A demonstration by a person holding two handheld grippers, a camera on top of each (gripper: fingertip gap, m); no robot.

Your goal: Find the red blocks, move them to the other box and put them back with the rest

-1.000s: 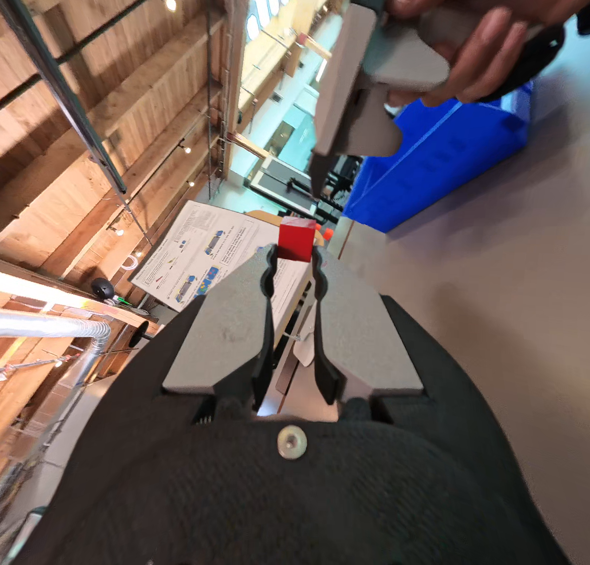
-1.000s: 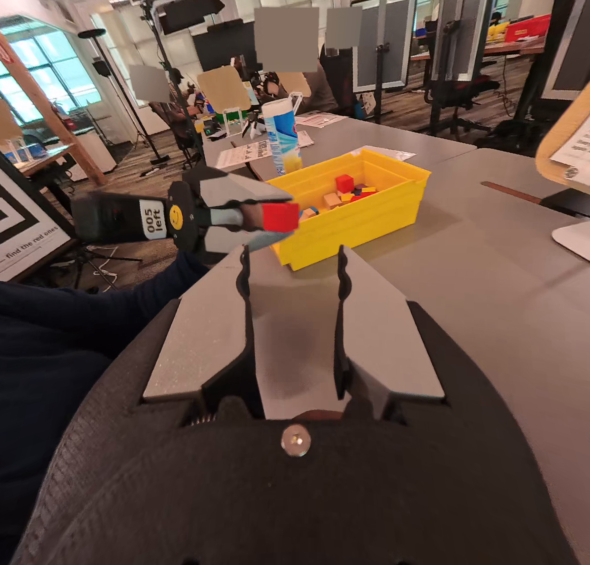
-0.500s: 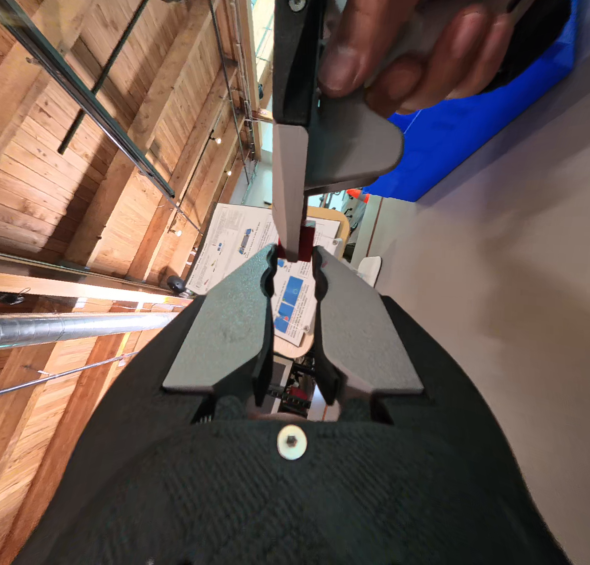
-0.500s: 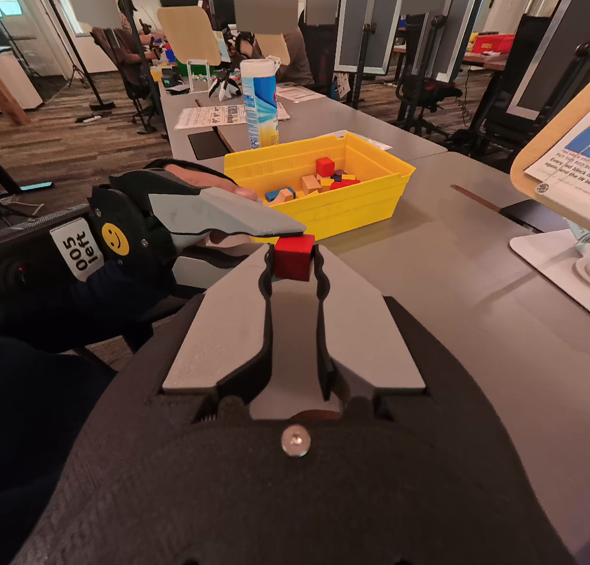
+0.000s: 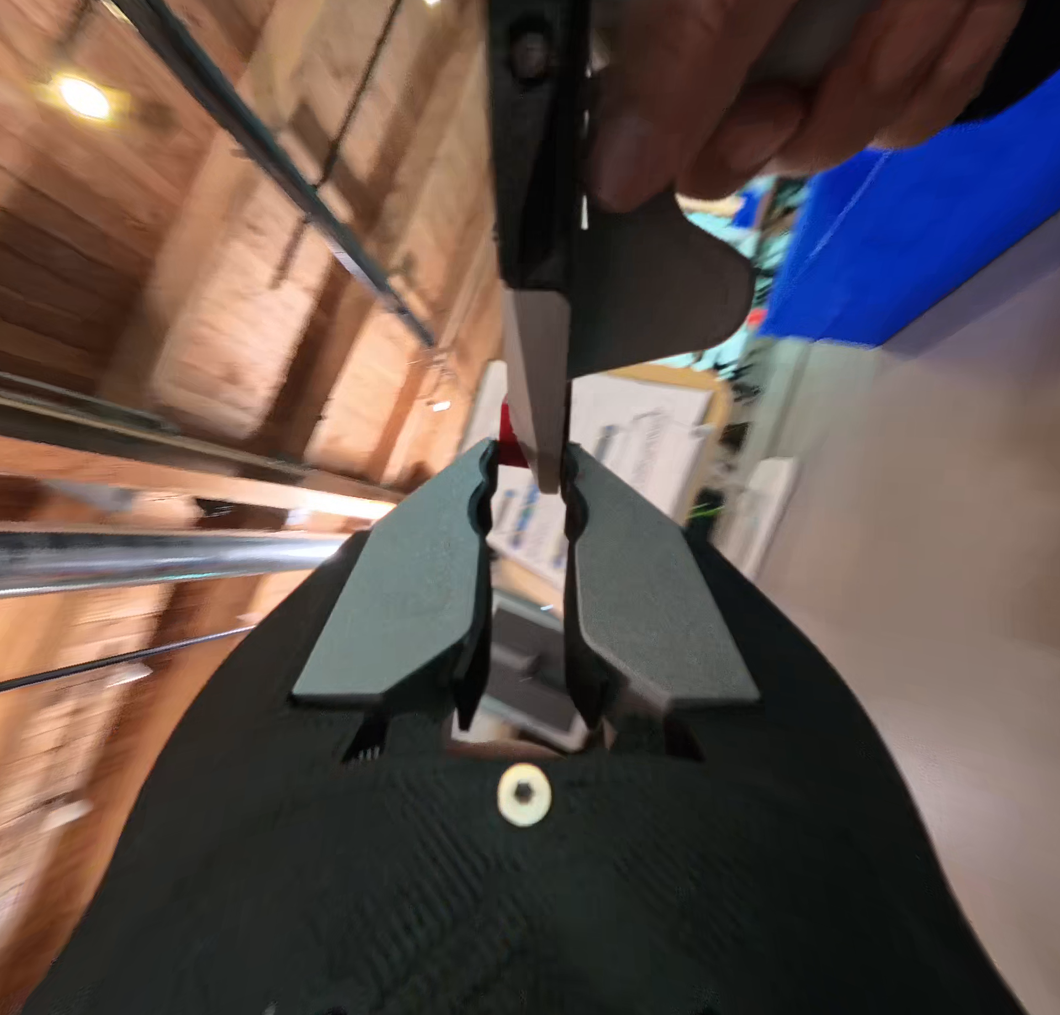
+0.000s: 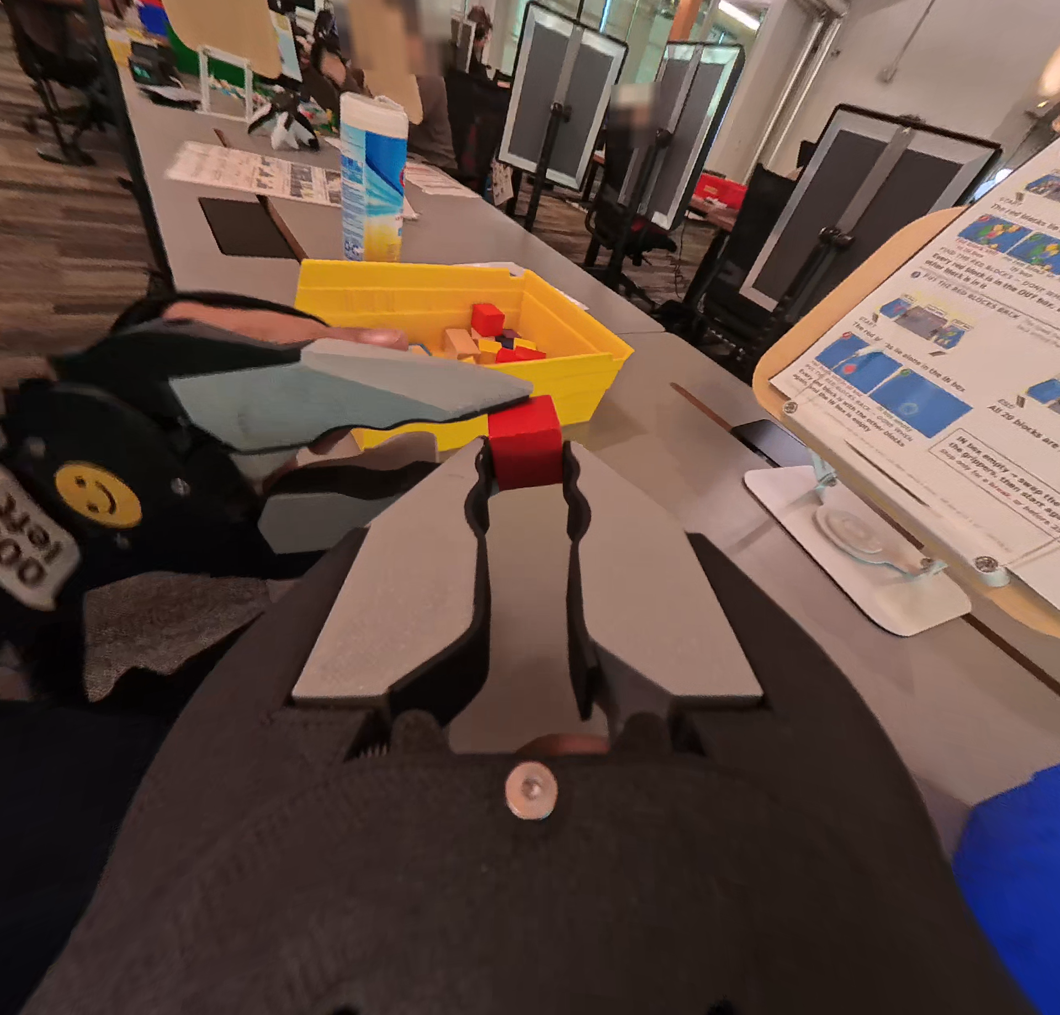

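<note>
Grippers met above the grey tabletop (image 6: 659,414): the right gripper (image 6: 525,459) clamped a small red wooden cube (image 6: 525,442), while the left gripper (image 5: 530,459) stood slightly parted around it.

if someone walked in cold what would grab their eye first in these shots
A bright red block sits centre frame, pinched at the tips of the right gripper, with the left gripper reaching in beside it. Behind them a yellow bin of mixed coloured blocks stands on the grey table, and a blue bin shows at the left wrist view's right edge.
</note>
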